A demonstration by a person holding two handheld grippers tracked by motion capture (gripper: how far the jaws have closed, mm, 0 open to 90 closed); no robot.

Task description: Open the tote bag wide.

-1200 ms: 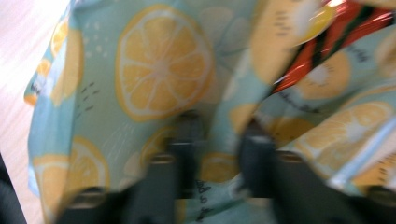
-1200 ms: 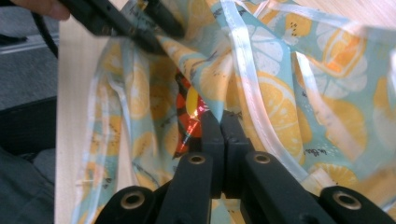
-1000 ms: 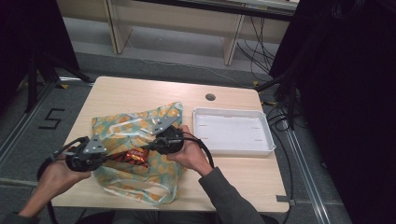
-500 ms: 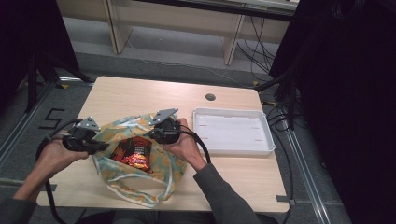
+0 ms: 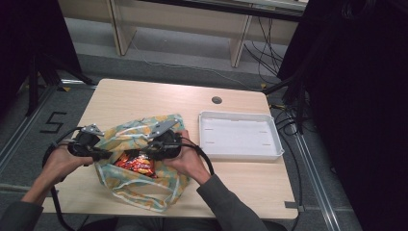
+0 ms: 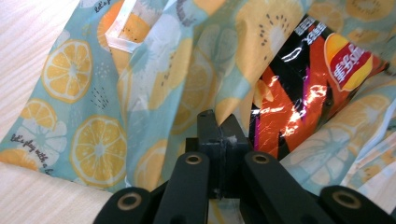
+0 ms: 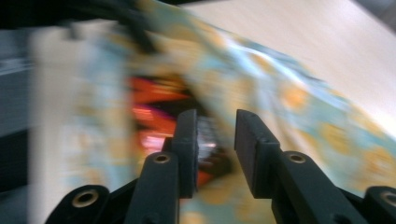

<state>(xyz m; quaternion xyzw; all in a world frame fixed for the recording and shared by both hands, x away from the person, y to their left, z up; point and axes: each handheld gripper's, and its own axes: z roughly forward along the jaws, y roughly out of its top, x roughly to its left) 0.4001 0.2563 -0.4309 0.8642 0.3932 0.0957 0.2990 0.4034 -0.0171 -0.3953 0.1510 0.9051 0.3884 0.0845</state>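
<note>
1. a fruit-print bag (image 5: 139, 163) lies on the near left part of the wooden table (image 5: 144, 98), its mouth pulled wide between the two grippers.
2. the cloth is pale blue with orange and lemon slices; in the left gripper view the print (image 6: 79, 116) shows clearly, with a white-edged hem folded over near the top.
3. a shiny red and black snack packet (image 5: 137, 163) sits inside the open bag; the left gripper view shows it (image 6: 303, 88) just beyond the jaws, with an orange label at its upper right corner.
4. the left gripper (image 5: 98, 155) is at the bag's left edge, held in the person's left hand (image 5: 60, 163). its jaws are pressed together and pinch a fold of the bag's cloth, seen bunched at the tips in its own view (image 6: 219, 135).
5. the right gripper (image 5: 153, 150) is at the bag's right side near the rim, held in the right hand (image 5: 190, 161). its jaws have just been opening: in its own blurred view (image 7: 215, 144) they stand apart with a clear gap, and nothing is pressed between the pads; the packet and cloth show beyond them.
6. a white tray (image 5: 274, 154) stands on the right part of the table, apart from the bag.
7. a small round hole (image 5: 216, 100) sits in the tabletop beyond the tray's far left corner.
</note>
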